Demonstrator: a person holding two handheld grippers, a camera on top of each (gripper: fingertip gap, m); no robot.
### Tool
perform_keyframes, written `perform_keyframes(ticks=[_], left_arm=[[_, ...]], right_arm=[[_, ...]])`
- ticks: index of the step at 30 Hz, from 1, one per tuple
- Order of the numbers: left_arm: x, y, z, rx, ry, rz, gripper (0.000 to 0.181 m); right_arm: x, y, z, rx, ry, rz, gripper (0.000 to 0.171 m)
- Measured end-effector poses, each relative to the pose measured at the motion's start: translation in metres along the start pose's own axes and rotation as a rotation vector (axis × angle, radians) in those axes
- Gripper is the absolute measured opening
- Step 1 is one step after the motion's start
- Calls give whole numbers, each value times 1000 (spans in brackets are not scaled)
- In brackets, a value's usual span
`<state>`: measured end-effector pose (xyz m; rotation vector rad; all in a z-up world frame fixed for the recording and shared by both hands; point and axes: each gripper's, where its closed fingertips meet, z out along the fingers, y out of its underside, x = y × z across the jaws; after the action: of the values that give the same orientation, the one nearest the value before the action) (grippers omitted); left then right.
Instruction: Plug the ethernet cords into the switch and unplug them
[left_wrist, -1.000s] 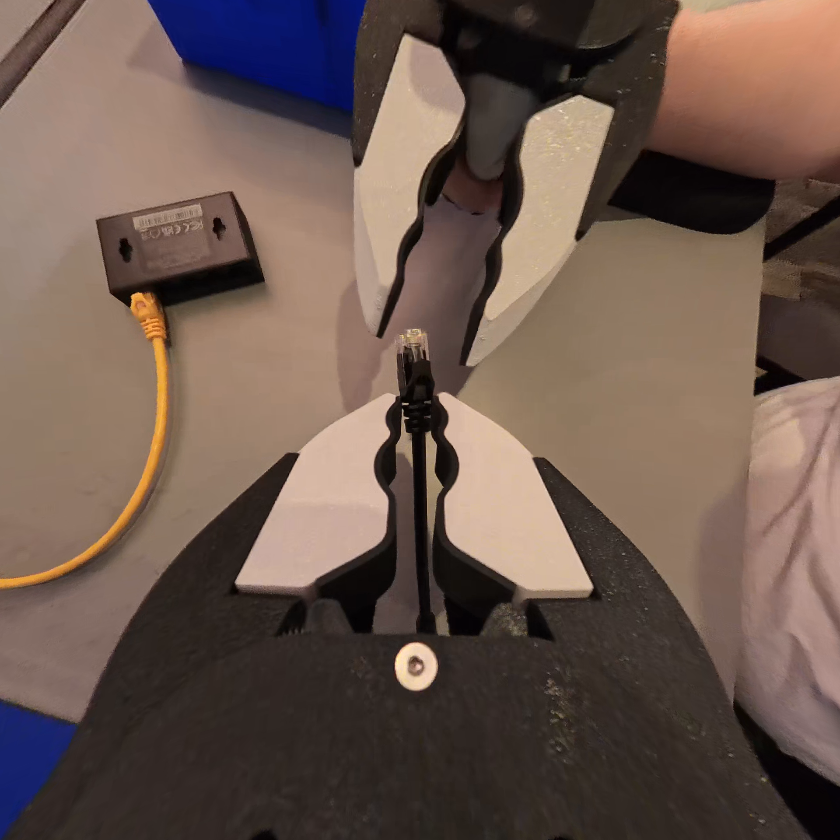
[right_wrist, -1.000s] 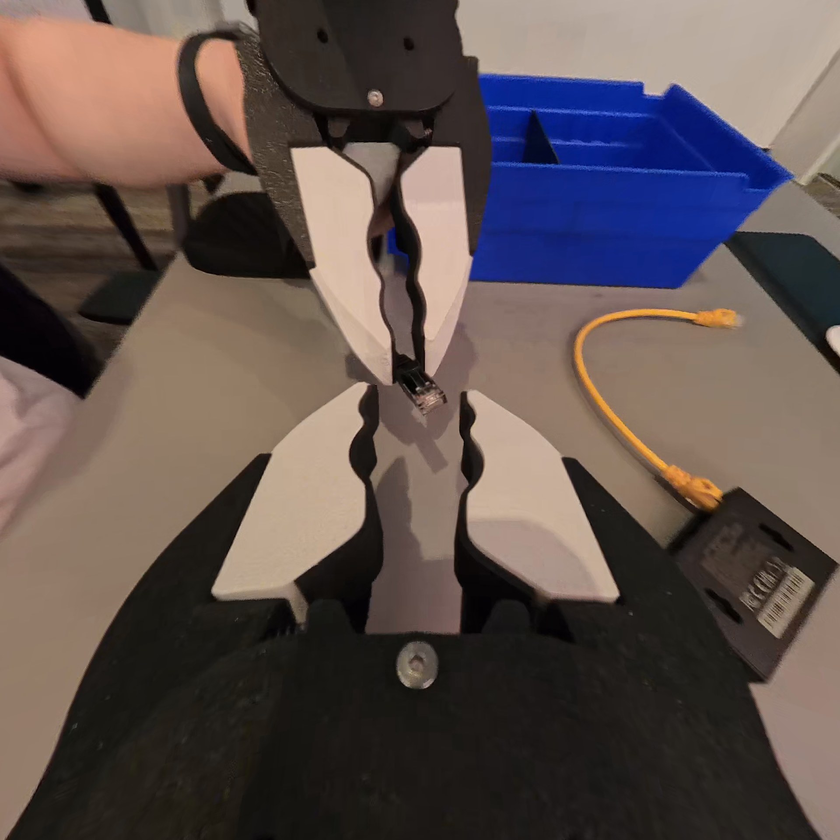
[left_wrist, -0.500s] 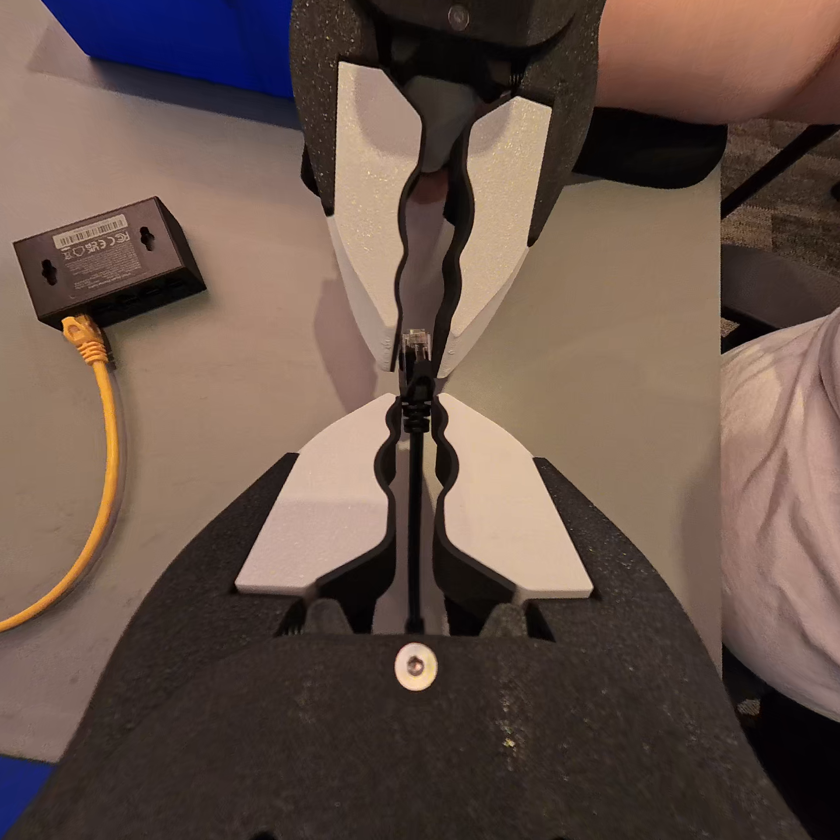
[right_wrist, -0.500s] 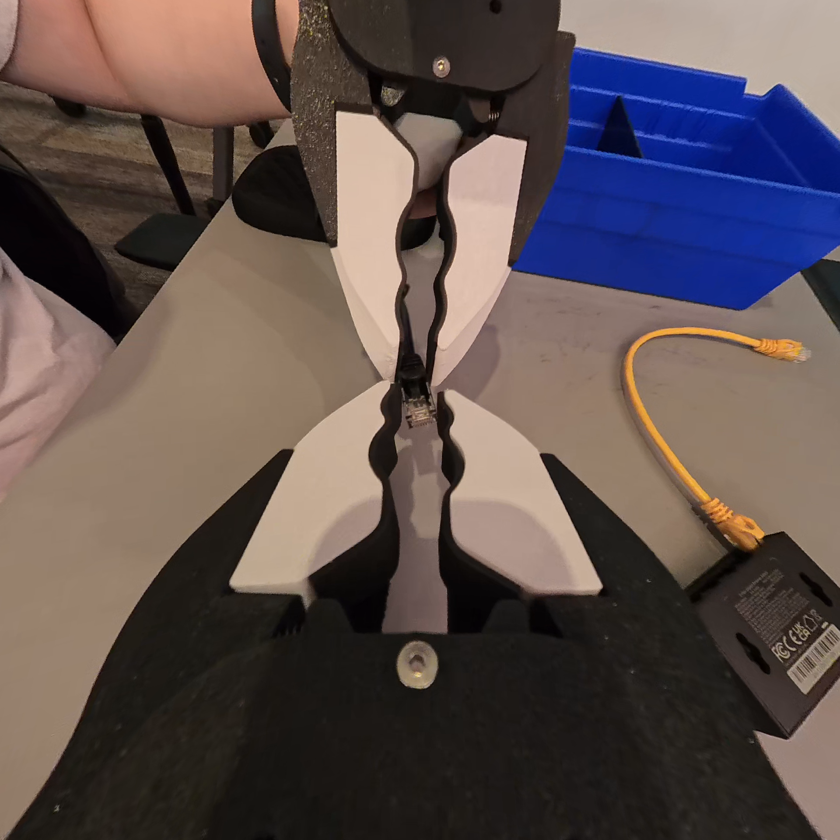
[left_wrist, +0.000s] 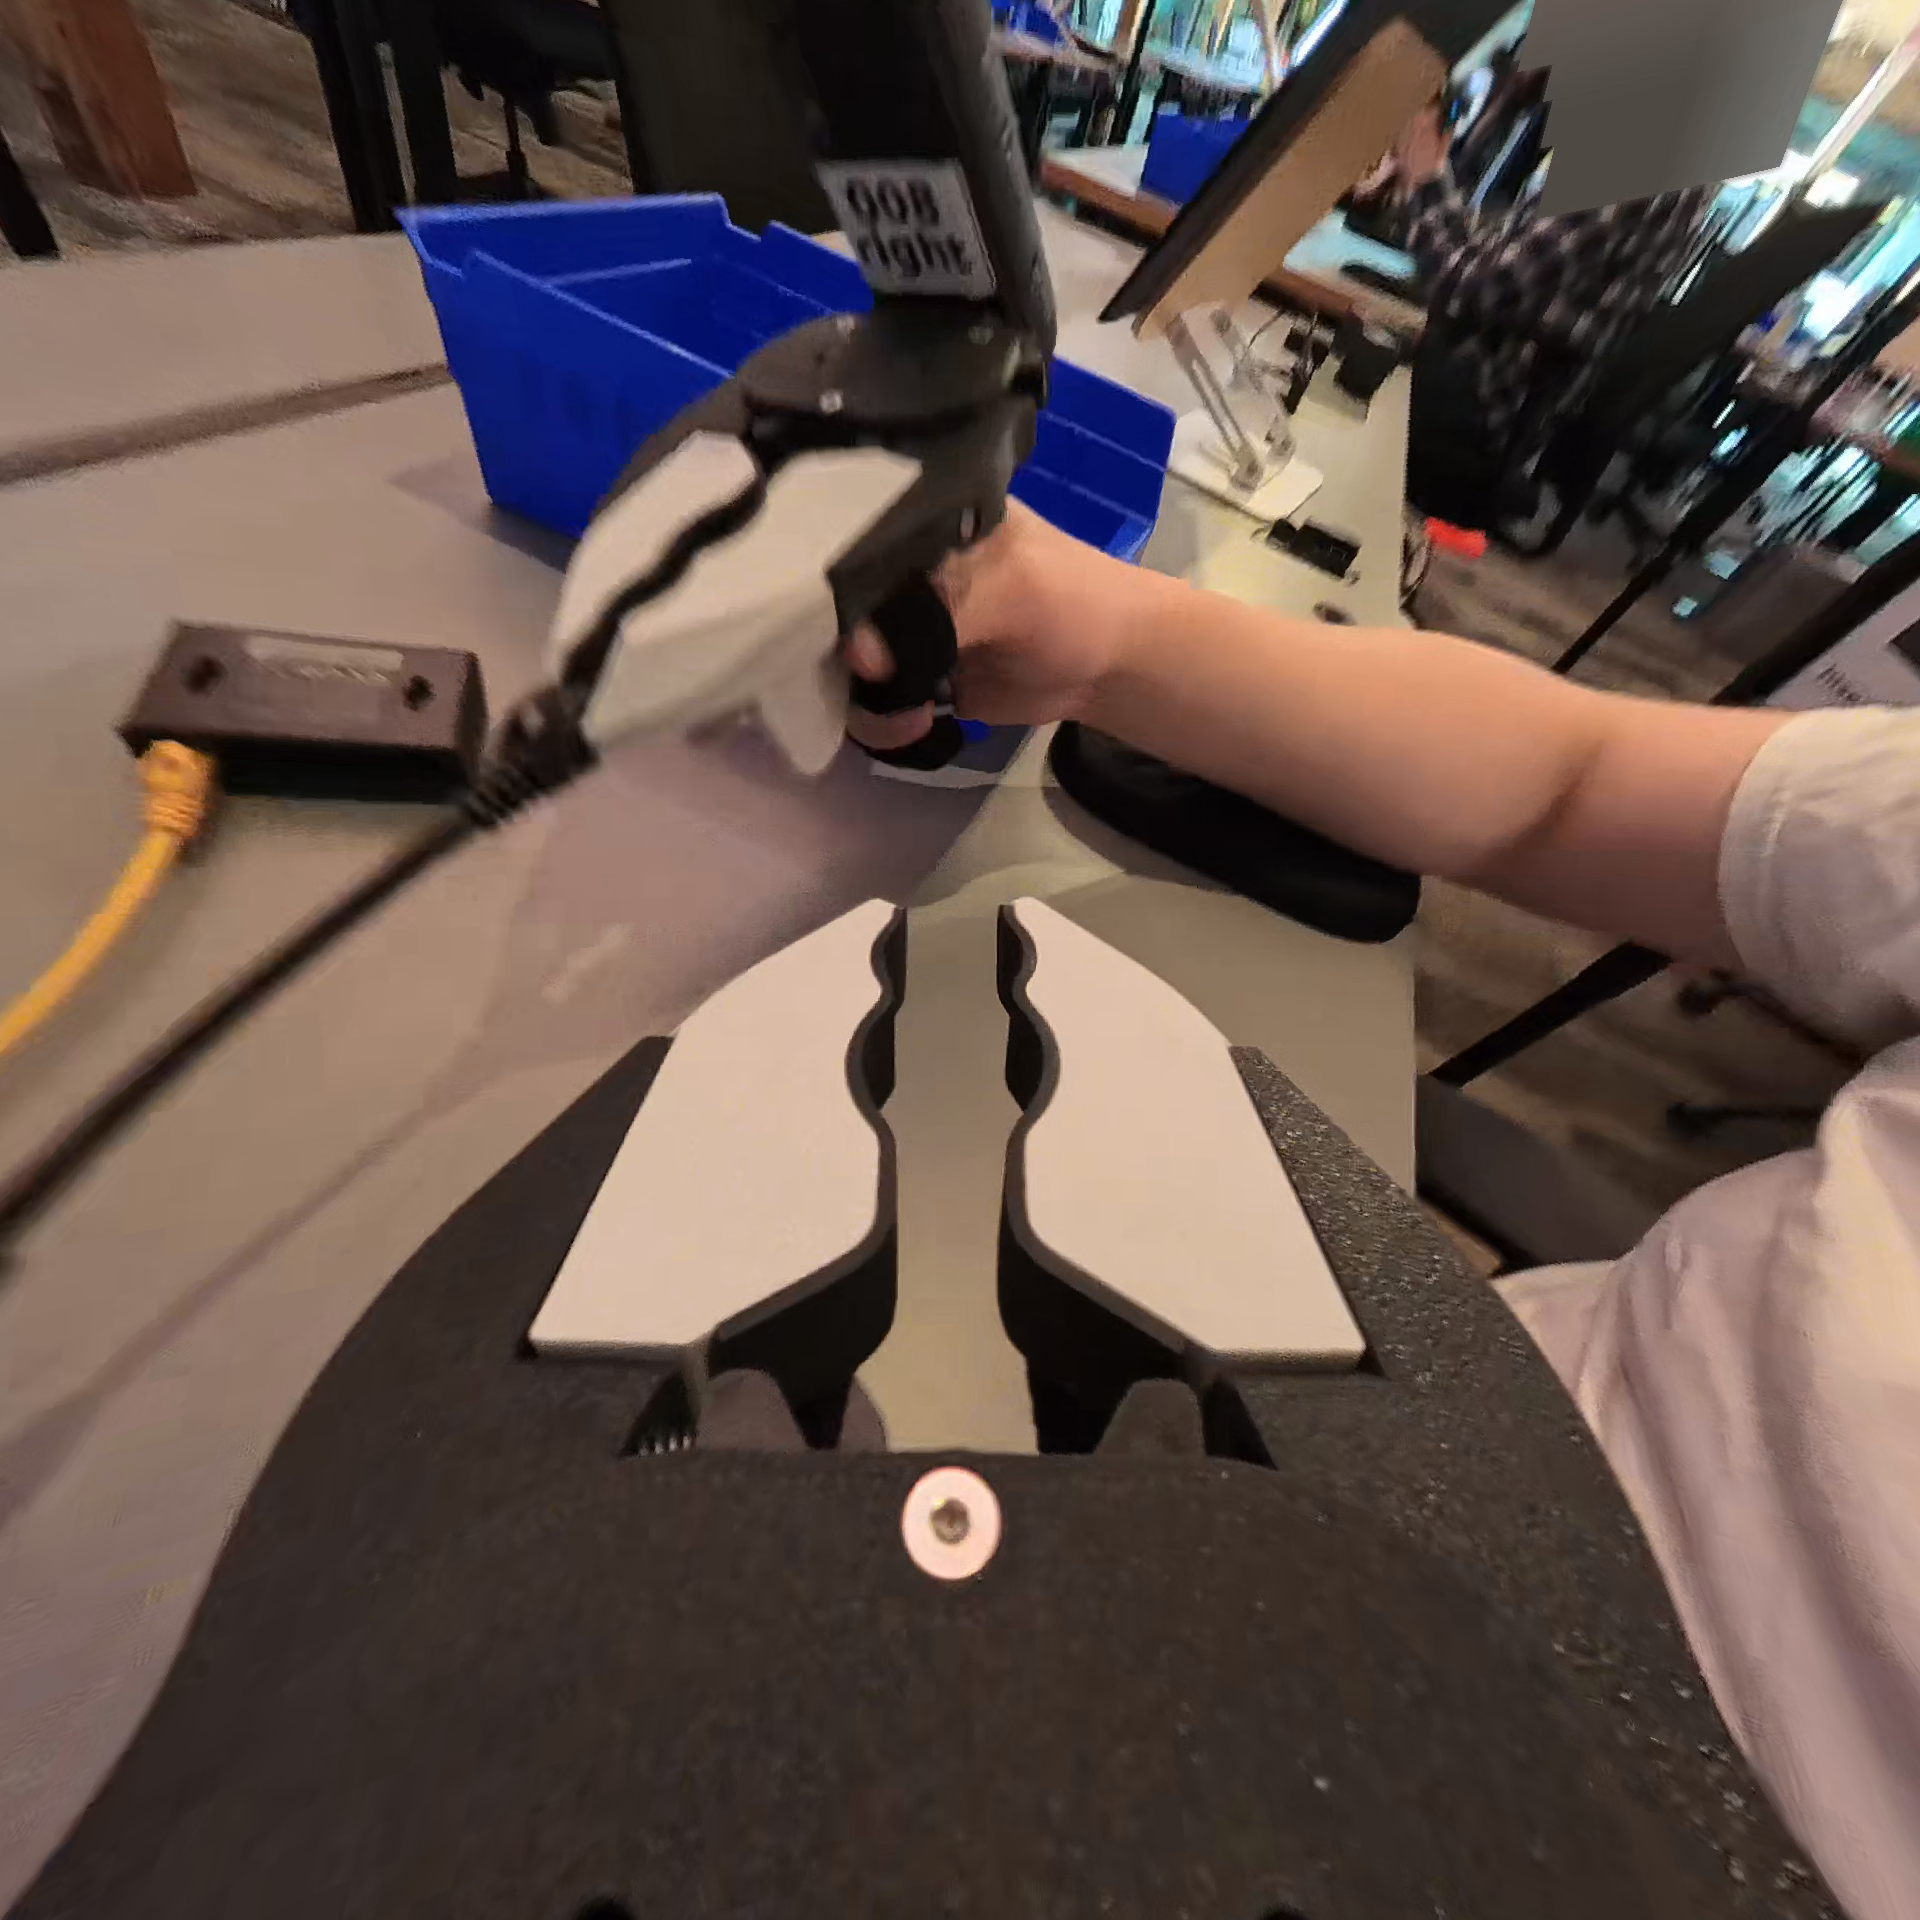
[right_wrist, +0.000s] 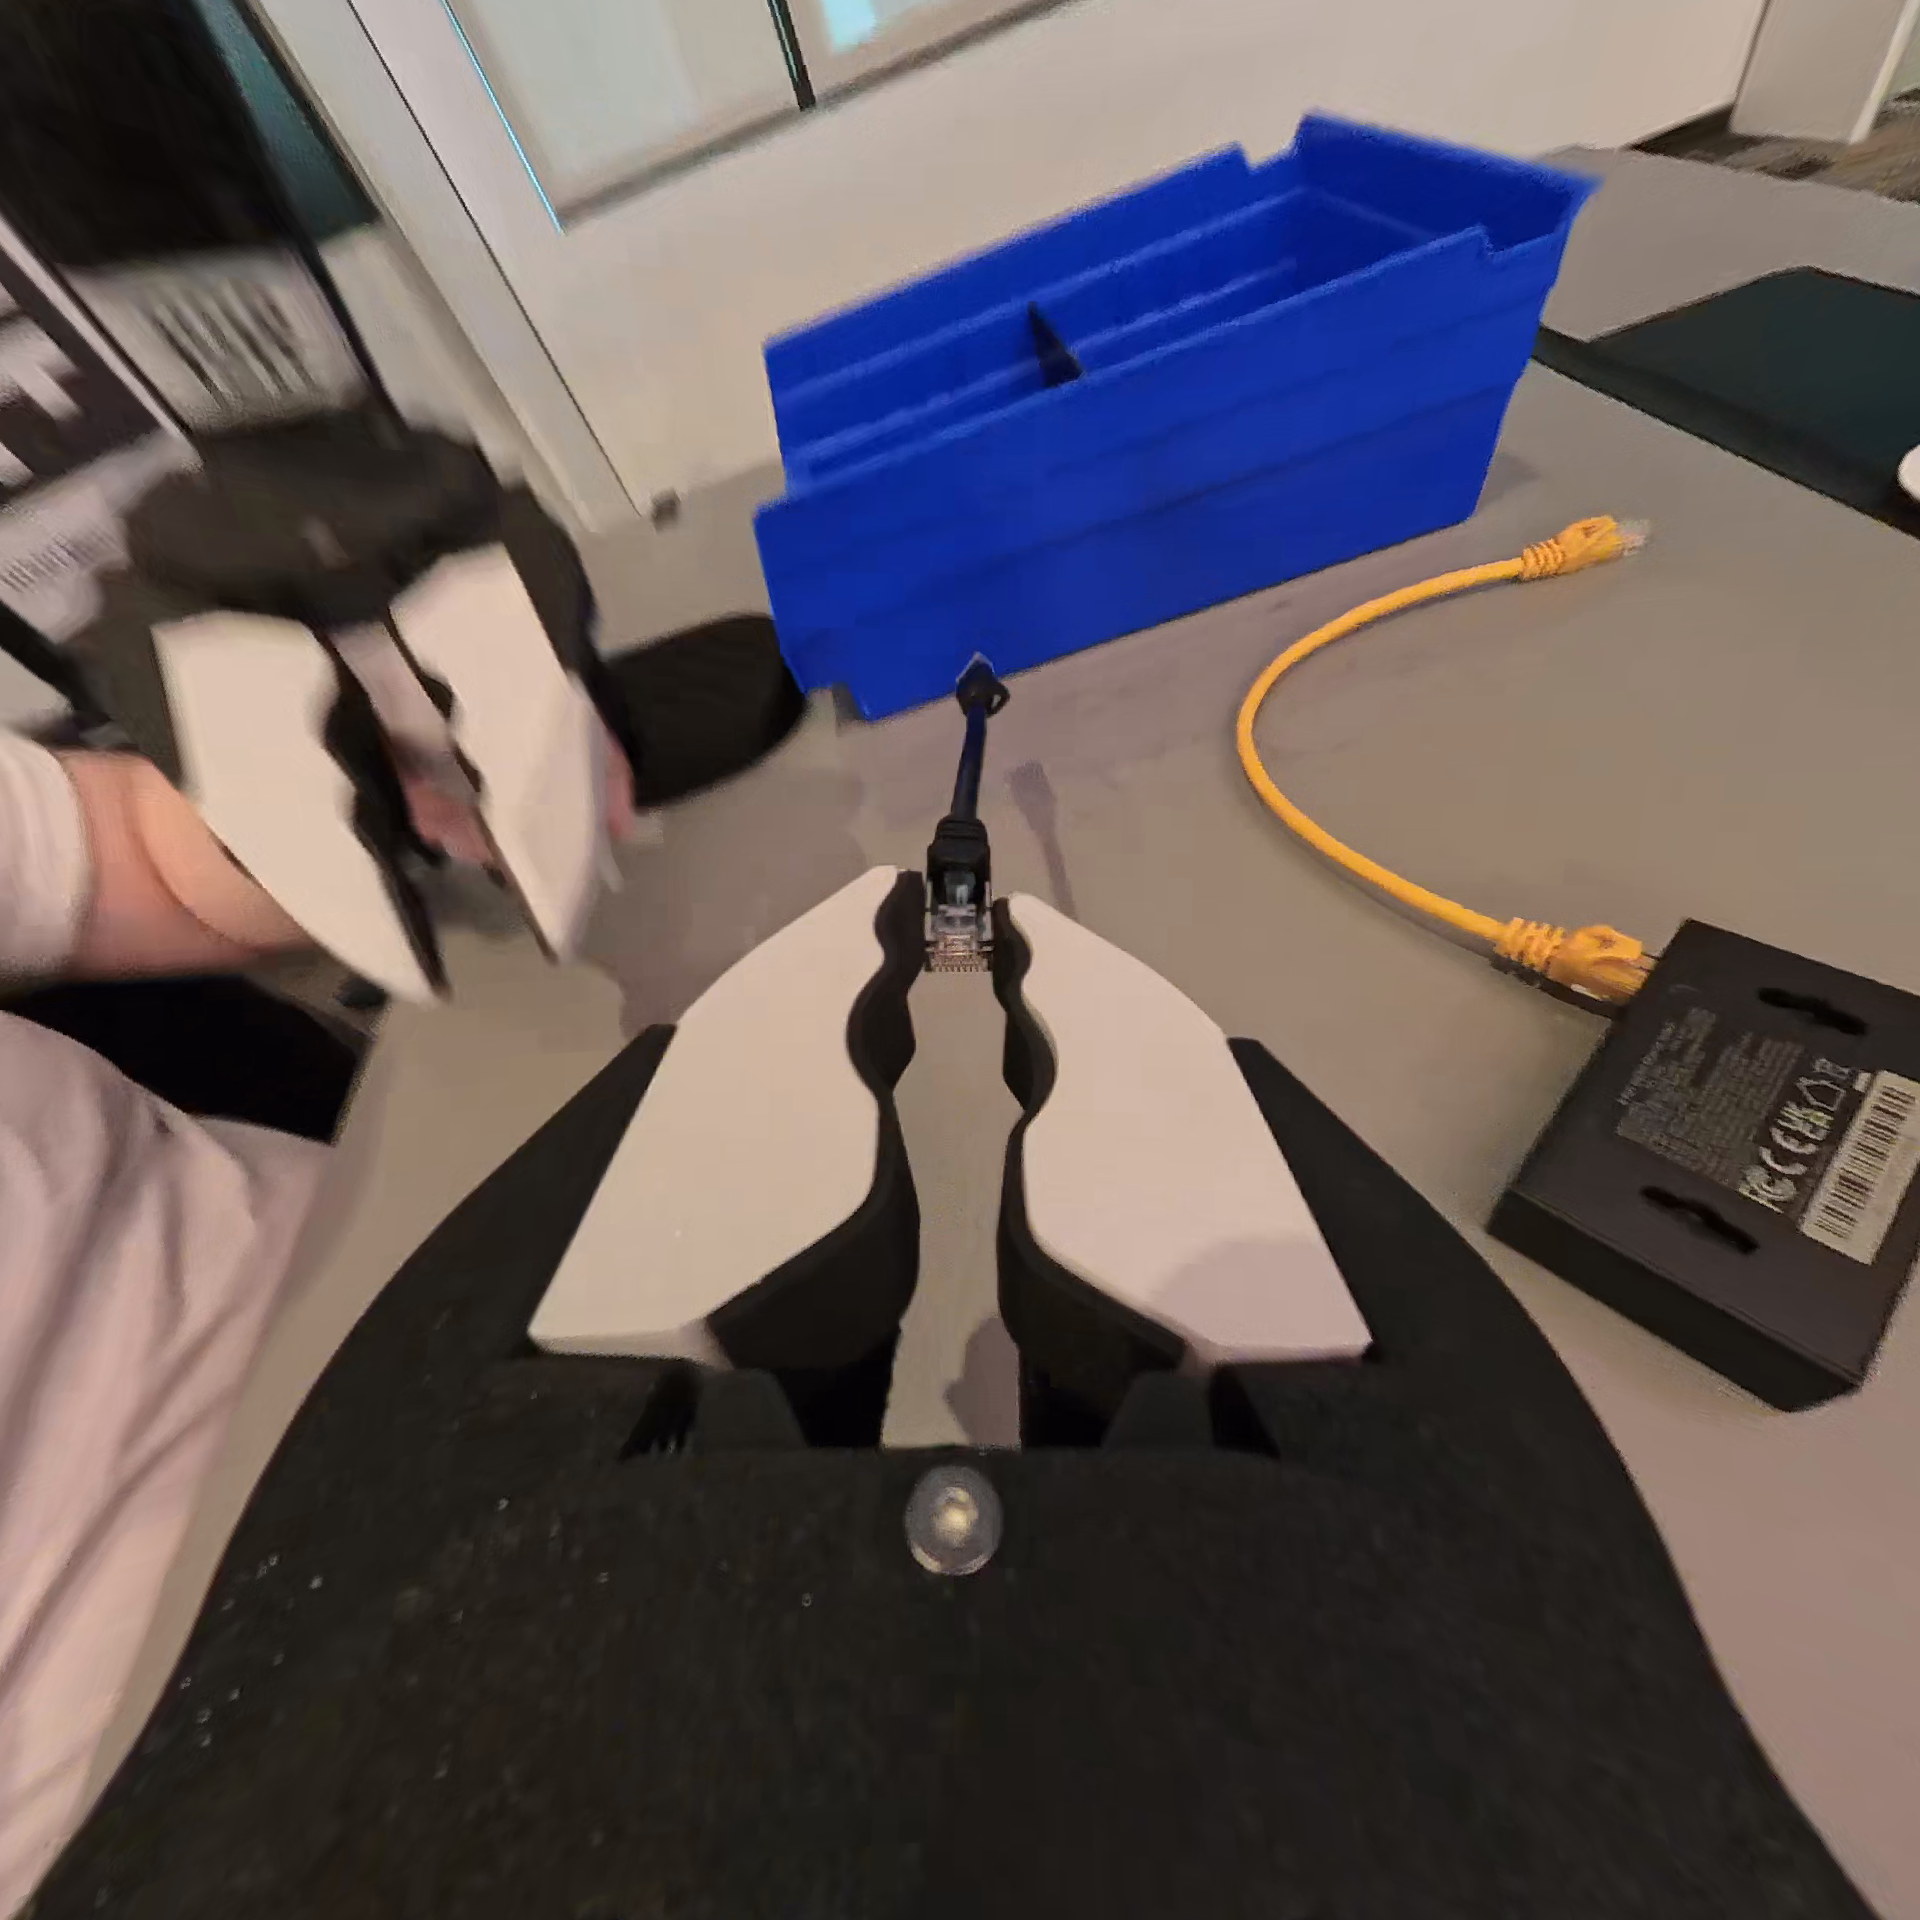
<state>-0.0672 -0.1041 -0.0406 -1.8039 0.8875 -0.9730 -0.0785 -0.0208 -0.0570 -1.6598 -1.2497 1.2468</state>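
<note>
My right gripper (right_wrist: 958, 914) pinches the black plug (right_wrist: 956, 920), contacts facing me, ready for the switch (right_wrist: 1725, 1153) beside it on the counter (right_wrist: 1351, 810); my left gripper (left_wrist: 951, 925) is narrow, empty.

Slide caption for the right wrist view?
Right gripper clamps the black ethernet plug; yellow cord sits plugged into the switch.

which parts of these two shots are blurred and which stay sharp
Left wrist view: the right gripper, the black cord it holds and the switch are motion-smeared, while the left gripper up close is crisp. Right wrist view: the left gripper and blue bin are smeared; the black plug in the right gripper and the yellow cord stay sharp. Both views bend straight edges.
</note>
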Motion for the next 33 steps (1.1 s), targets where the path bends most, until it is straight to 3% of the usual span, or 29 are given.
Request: perform_keyframes(ticks=[4,8,13,25,33], left_arm=[[-15,13,21,104,-53,-91,18],[-22,-17,13,289,-58,-88,25],[-20,-45,0,396,-101,19,33],[-19,-52,0,381,-75,55,32],[-13,-45,6,327,-55,109,20]], right_arm=[[-28,-32,-12,181,-182,76,11],[-58,-50,-28,294,-358,72,11],[-61,-47,-31,273,-375,47,11],[-69,-36,-29,203,-404,-16,11],[-71,-28,-25,147,-380,-75,11]])
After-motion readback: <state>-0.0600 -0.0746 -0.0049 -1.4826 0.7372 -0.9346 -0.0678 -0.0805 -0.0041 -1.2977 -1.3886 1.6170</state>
